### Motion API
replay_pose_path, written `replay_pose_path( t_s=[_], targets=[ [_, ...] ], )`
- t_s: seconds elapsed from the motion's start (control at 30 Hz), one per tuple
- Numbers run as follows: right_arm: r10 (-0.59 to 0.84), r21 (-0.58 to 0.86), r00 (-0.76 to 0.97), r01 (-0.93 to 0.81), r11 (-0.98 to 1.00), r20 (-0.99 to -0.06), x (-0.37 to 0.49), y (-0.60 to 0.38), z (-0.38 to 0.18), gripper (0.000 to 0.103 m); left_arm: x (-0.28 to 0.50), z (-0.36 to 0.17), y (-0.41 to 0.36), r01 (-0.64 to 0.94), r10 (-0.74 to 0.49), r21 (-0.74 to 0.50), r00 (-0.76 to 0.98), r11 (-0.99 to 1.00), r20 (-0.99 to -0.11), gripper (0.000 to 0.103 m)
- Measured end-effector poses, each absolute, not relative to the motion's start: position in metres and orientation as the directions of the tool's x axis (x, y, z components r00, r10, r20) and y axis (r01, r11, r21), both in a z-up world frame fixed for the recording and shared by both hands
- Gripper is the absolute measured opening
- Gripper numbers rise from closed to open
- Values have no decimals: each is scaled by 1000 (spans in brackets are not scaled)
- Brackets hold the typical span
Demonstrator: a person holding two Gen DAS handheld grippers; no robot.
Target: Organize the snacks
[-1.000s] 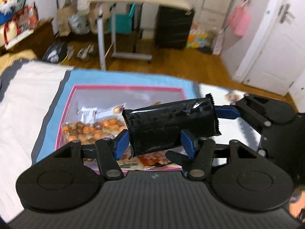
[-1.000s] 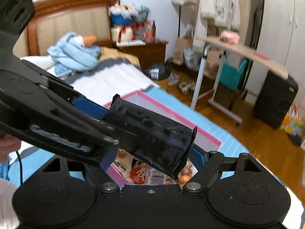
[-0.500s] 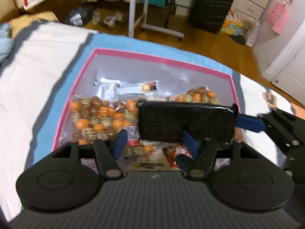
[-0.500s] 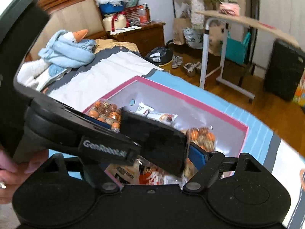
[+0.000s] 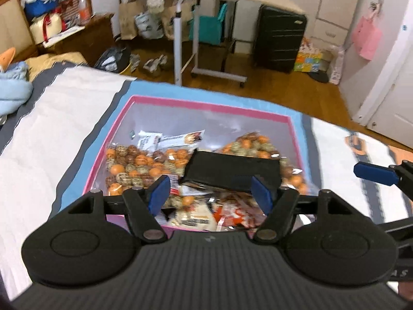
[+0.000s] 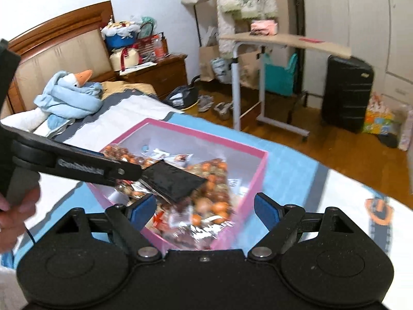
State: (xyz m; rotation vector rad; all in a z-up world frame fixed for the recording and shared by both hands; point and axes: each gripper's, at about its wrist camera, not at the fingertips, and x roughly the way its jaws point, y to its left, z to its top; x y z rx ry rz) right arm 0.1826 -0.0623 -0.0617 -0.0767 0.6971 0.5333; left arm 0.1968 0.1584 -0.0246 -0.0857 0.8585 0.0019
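Observation:
A pink-rimmed box (image 5: 201, 104) (image 6: 259, 170) on the bed holds bags of orange and brown snack balls (image 5: 139, 161) (image 6: 209, 178) and other snack packets. A black snack packet (image 5: 232, 170) (image 6: 173, 182) lies on top of the snacks in the box. My left gripper (image 5: 210, 193) is open just above the box's near side, its blue pads apart on either side of the packet. My right gripper (image 6: 204, 210) is open and empty at the box's right side; one of its fingertips (image 5: 374, 173) shows in the left wrist view.
The box sits on a blue and white bedspread (image 5: 51, 134). A blue blanket with a goose plush (image 6: 69, 95) lies near the headboard. Beyond the bed stand a rolling side table (image 5: 227, 0), a black suitcase (image 5: 278, 41) and floor clutter.
Both grippers carried the black packet down over the box and let go. The right gripper pulled away to the right; the left opened wide. The packet now rests on the snacks.

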Motion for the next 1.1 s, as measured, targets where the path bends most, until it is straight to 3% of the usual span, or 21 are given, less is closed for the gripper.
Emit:
replay_pose_path(
  t_s=[0.3, 0.43, 0.57, 0.67, 0.77, 0.93, 1.1],
  targets=[
    [329, 29, 724, -394, 919, -607, 139, -114, -26, 90, 156, 16, 124, 64, -87, -59, 698, 996, -711, 70],
    [287, 22, 767, -336, 942, -574, 116, -135, -20, 102, 132, 27, 105, 85, -72, -14, 726, 996, -683, 72],
    [157, -41, 827, -212, 976, -540, 92, -145, -20, 103, 108, 43, 87, 101, -62, 24, 761, 995, -645, 86],
    [125, -13, 792, -165, 986, -597, 86, -155, -19, 103, 91, 54, 78, 111, -62, 42, 785, 993, -616, 90],
    [46, -29, 810, -78, 997, -584, 71, -162, -13, 103, 77, 58, 72, 109, -51, 61, 799, 992, -599, 96],
    [42, -24, 837, -66, 998, -546, 43, -174, -6, 103, 66, 45, 66, 73, -9, 82, 799, 994, -602, 100],
    [-17, -72, 820, -30, 997, -571, 35, -179, -18, 103, 62, 27, 71, 70, -16, 62, 782, 996, -623, 100]
  ],
)
